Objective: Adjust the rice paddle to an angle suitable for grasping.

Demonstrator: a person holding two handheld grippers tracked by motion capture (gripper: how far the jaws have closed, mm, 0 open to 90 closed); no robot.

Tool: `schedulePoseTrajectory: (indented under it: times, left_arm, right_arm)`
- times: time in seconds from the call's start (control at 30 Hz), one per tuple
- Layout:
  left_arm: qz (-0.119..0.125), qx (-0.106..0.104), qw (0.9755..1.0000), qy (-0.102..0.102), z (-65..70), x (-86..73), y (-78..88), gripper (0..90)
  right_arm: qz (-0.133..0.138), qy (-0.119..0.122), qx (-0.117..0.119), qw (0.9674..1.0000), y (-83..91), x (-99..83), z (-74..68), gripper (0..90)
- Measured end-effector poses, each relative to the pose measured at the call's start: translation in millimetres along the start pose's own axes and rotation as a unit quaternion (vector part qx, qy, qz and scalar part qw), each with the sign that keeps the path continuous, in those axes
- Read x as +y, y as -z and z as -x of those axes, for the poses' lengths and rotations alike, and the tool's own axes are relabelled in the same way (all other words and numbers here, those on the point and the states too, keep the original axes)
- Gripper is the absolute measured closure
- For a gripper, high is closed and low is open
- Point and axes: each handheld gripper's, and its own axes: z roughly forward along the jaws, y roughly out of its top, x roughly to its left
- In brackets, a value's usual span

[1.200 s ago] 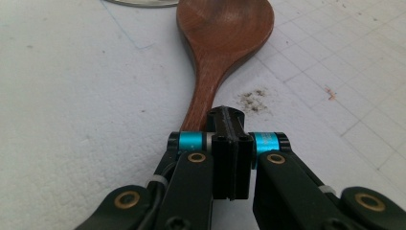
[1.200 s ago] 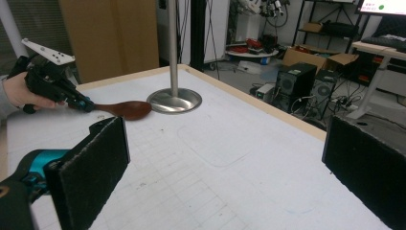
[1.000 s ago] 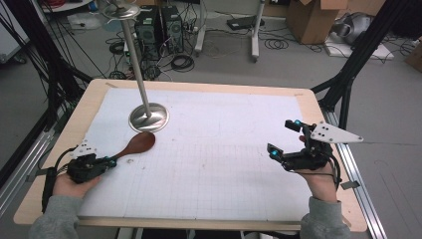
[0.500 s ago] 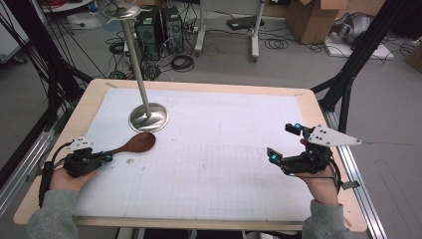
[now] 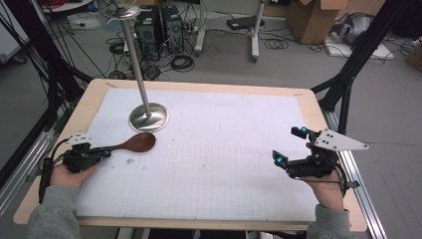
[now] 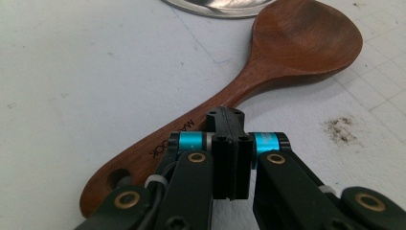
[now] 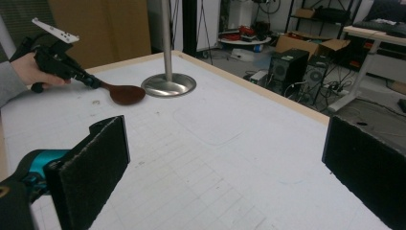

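Wooden and dark brown, one spoon point(image 5: 132, 145) lay flat on the white gridded mat point(image 5: 224, 164), its handle running under the tips of the left gripper point(image 5: 105, 152) and its bowl lying ahead of those tips. In the left gripper view the two black jaws were pressed together, pad against pad, right above the spoon's point(image 6: 268, 67) handle; whether they pinched the handle could not be told. Just past the bowl sat the round base of one metal stand point(image 5: 148, 117), its rim nearly touching the spoon, with the pole rising straight up. A small dark smudge point(image 6: 341, 129) marked the mat to the side of the jaws.

Well apart, across the mat, the right gripper point(image 5: 289, 145) hovered with its jaws spread wide and nothing between them. From the right gripper view, two felt-faced pads point(image 7: 91, 177) framed bare mat, and far ahead stood the spoon point(image 7: 125, 93), the stand point(image 7: 168, 84) and the left gripper point(image 7: 91, 82) in the person's hand point(image 7: 33, 72). Nothing lay between the two grippers but the mat. One wooden table point(image 5: 84, 107) carried it all.
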Motion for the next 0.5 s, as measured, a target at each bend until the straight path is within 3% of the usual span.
schedulePoseTrajectory:
  times: [0.1, 0.23, 0.5]
  left_arm:
    - [0.027, -0.012, 0.9996, 0.001, 3.2, 3.7, 4.5, 89.6]
    - [0.039, -0.011, 0.9992, 0.006, 8.2, 9.9, 6.3, 89.6]
    - [0.033, -0.001, 0.9994, -0.011, 18.5, 23.2, -9.9, 89.6]
  right_arm:
    - [0.002, 0.004, 0.001, 1.0000, -2.0, 0.5, 0.5, 1.0]
    - [-0.004, 0.003, 0.007, 1.0000, -5.7, -0.1, -0.3, 1.0]
    - [0.001, 0.002, 0.005, 1.0000, -3.1, 0.7, 0.8, 1.0]
